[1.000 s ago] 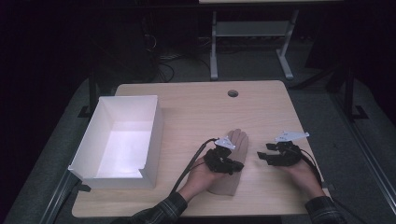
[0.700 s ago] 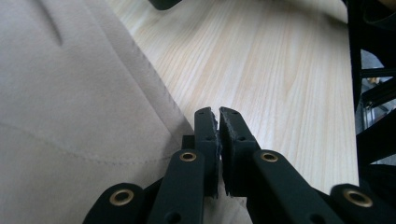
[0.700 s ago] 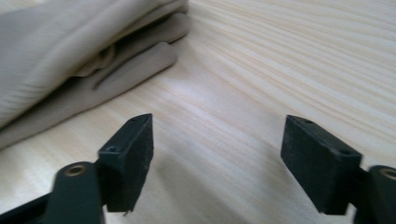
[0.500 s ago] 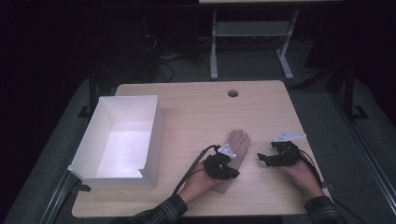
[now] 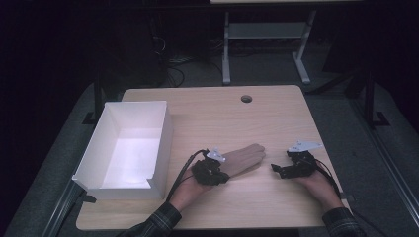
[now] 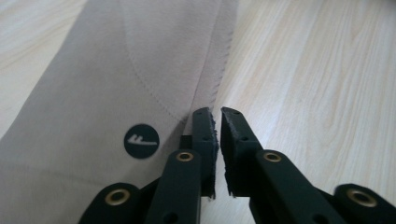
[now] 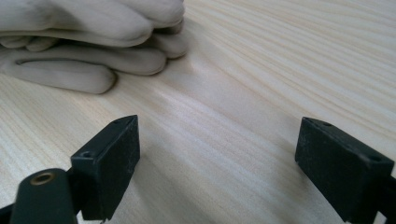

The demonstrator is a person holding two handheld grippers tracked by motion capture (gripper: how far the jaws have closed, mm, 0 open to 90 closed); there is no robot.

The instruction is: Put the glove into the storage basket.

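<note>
Near edge first: the person's forearms come in from the bottom, L hand w/ the left gripper [image 5: 216, 168] sitting at the cuff end of a beige suede work glove [image 5: 243, 159], which lies flat on the wooden table [image 5: 276, 113] near-centre, fingers pointing far-right. In the left gripper view the jaws are almost pressed together right at the glove's raw cuff edge; a sliver of gap shows, and I can't tell for sure that leather is betw. the pads, tho it looks like a thin pinch on the hem beside the round dark logo patch [image 6: 141, 140]. The right gripper [image 5: 279, 170] rests low on the table just right of the glove's fingertips, jaws spread wide, nothing in them, glove fingers [image 7: 93, 42] a bit ahead and left. Judgement: step is getting a firm hold for lifting. Bite deeper past the hem before pulling, bring R in on the fingertips, close, lift both ends level. Far-left sits the open white box [image 5: 96, 158], the likely drop spot.
</note>
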